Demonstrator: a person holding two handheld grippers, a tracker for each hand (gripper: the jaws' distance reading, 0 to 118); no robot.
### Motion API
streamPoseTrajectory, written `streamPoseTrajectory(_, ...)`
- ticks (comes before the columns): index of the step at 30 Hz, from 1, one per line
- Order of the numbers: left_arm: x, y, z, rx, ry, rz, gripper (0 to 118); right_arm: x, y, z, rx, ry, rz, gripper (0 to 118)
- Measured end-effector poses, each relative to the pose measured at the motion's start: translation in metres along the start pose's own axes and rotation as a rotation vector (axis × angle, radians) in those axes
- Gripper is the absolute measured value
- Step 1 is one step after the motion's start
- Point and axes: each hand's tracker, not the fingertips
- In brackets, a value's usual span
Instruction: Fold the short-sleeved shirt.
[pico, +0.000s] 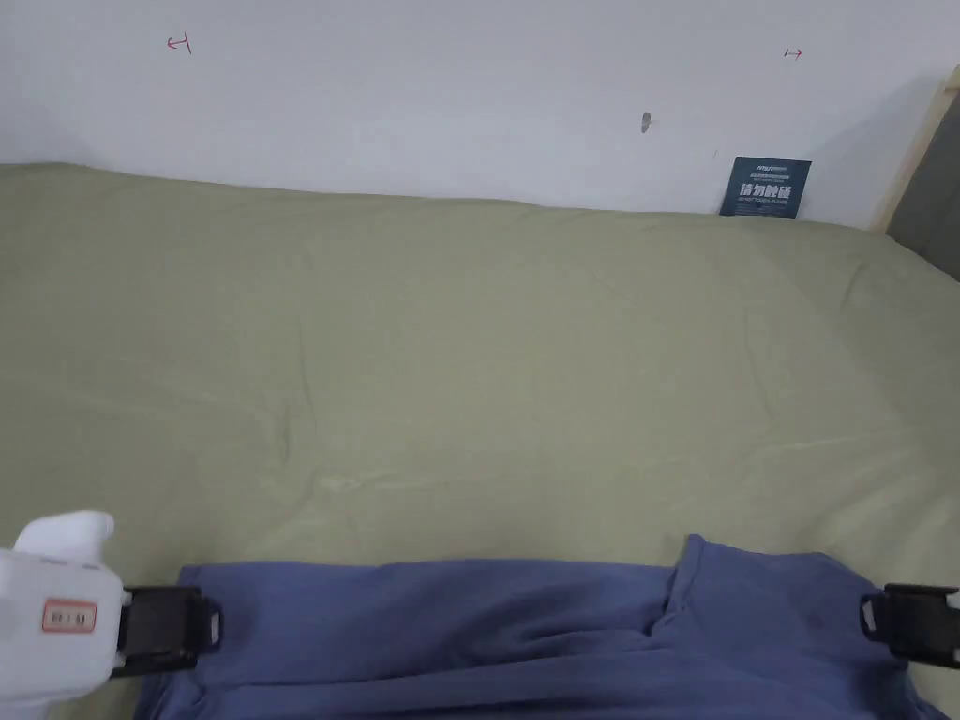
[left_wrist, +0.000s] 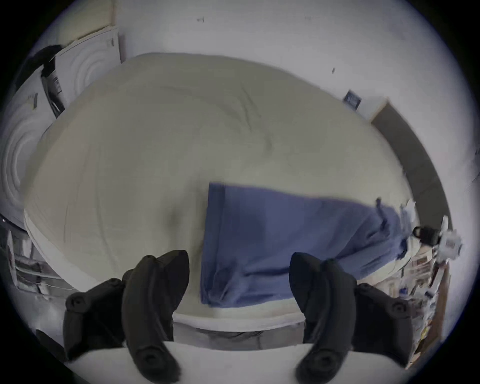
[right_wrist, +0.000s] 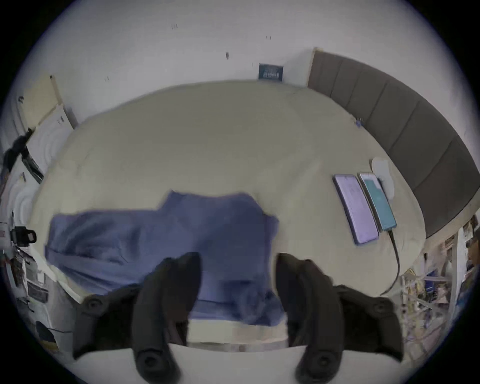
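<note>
- Two grippers are flanking the blue shirt (pico: 525, 628): the left gripper (left_wrist: 239, 280) is hovering with its jaws spread wide, just off the shirt's left edge, and is pinching nothing.
- The right gripper (right_wrist: 237, 283) is likewise gaping, its jaws straddling the shirt's right end above the cloth without pressing on it.
- Lying along the near edge of the bed (pico: 450, 375), the shirt is spreading sideways between both grippers; its right part is bunching into soft ridges, and one corner is poking up past the straight far edge.
- Judging from this, a grab could go wrong: the jaws may be catching only the top layer of the rumpled right end, so the fold would be dragging unevenly, or pinching the sheet along with the shirt.
- The shirt is looking like limp, matte knit; the bed's sheet is a pale green, faintly creased weave; the jaws are dull black and rounded.
- Beyond the shirt's right end, two glossy flat phones (right_wrist: 366, 207) are lying on the bed, one with a cable attached.
</note>
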Motion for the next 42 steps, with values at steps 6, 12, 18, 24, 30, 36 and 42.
streamPoseTrajectory(6, 0.009, 0.013, 0.000, 0.055, 0.009, -0.019, 4, -0.058, -0.011, 0.011, 0.098, 0.072, -0.008, 0)
streamPoseTrajectory(12, -0.009, 0.005, -0.013, 0.079, -0.112, 0.096, 2, -0.101, -0.023, -0.003, 0.060, 0.131, 0.107, 0)
streamPoseTrajectory(18, -0.053, -0.015, -0.044, -0.047, -0.197, 0.194, 108, -0.112, -0.034, -0.010, 0.017, 0.155, 0.121, 0)
streamPoseTrajectory(24, -0.068, -0.037, -0.067, -0.151, -0.144, 0.221, 107, -0.119, -0.034, -0.015, -0.002, 0.155, 0.117, 0)
streamPoseTrajectory(30, -0.068, -0.038, -0.071, -0.124, -0.131, 0.233, 80, -0.130, -0.032, -0.016, -0.009, 0.154, 0.131, 0)
streamPoseTrajectory(36, -0.047, -0.043, -0.084, -0.144, -0.120, 0.262, 9, -0.134, -0.036, -0.025, -0.033, 0.158, 0.107, 0)
streamPoseTrajectory(42, -0.062, -0.031, -0.069, -0.148, -0.139, 0.278, 9, -0.121, -0.032, -0.022, -0.028, 0.159, 0.079, 0)
